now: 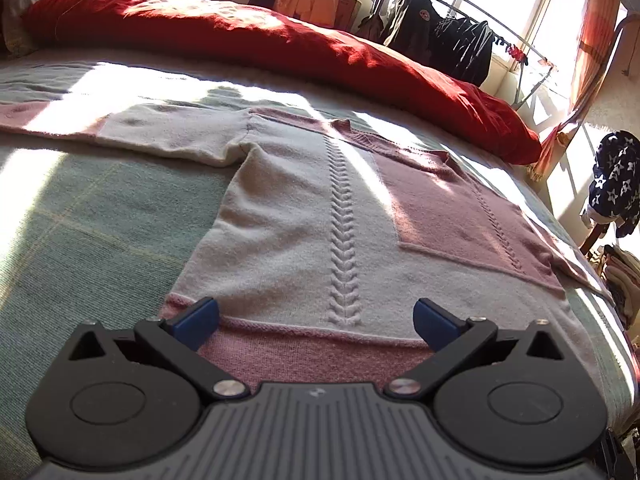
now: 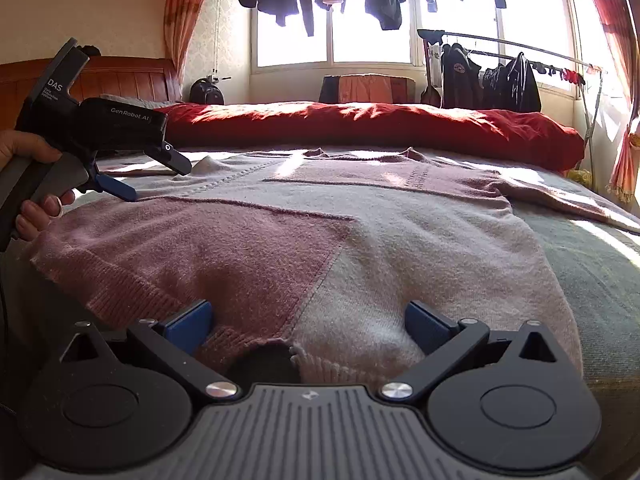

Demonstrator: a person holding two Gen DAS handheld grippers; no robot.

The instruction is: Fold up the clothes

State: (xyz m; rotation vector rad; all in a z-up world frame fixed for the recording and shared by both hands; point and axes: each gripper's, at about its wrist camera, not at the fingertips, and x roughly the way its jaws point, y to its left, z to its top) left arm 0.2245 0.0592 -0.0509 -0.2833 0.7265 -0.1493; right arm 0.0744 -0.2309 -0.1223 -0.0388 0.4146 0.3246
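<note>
A pink and cream sweater (image 1: 304, 216) is spread flat on a bed (image 1: 92, 220). Both the left gripper (image 1: 316, 322) and right gripper (image 2: 308, 326) are held over its hem, fingers spread wide.

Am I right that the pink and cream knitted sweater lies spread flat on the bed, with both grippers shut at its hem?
Not quite: the pink and cream knitted sweater is spread flat on the bed, but both grippers are open. The left gripper and right gripper each show spread fingers in their own wrist views.
</note>
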